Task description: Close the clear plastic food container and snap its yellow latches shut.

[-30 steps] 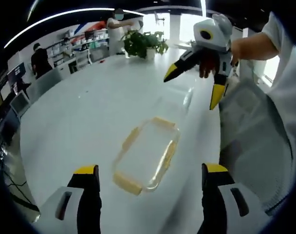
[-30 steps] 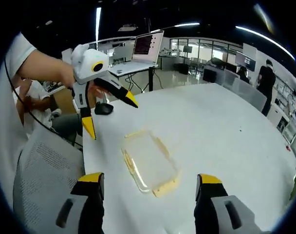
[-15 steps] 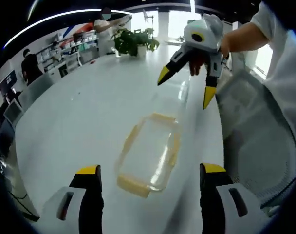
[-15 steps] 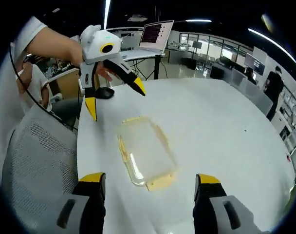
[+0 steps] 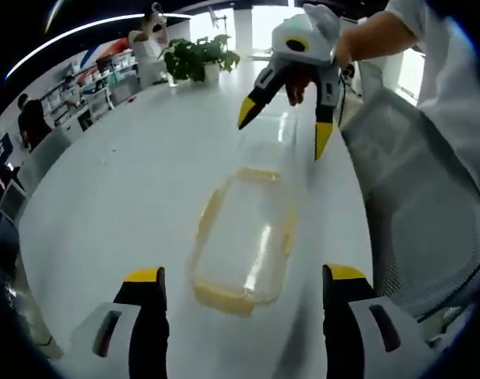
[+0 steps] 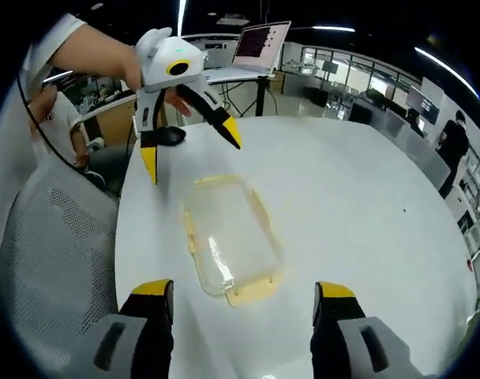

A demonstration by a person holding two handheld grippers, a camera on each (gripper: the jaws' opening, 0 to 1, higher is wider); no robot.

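A clear plastic container (image 5: 244, 237) with yellow latches (image 5: 224, 297) along its edges lies flat on the white table (image 5: 114, 181); whether the latches are snapped I cannot tell. In the left gripper view my left gripper (image 5: 245, 274) stands open at its near short end, not touching it. My right gripper (image 5: 283, 136) hovers open over the far end, held by a hand. In the right gripper view the same container (image 6: 228, 237) lies ahead of my open right gripper (image 6: 244, 288), and the left gripper (image 6: 191, 152) hangs open above its far end.
A grey mesh chair (image 5: 406, 189) stands against the table edge beside the container. A potted plant (image 5: 194, 57) sits at the table's far side. A laptop (image 6: 260, 43) and a black mouse (image 6: 170, 136) lie beyond the table edge. People stand in the background.
Both views have shifted as the hands moved; each gripper now sits a little closer over the container's ends. The container itself has stayed in place. Both grippers remain open.
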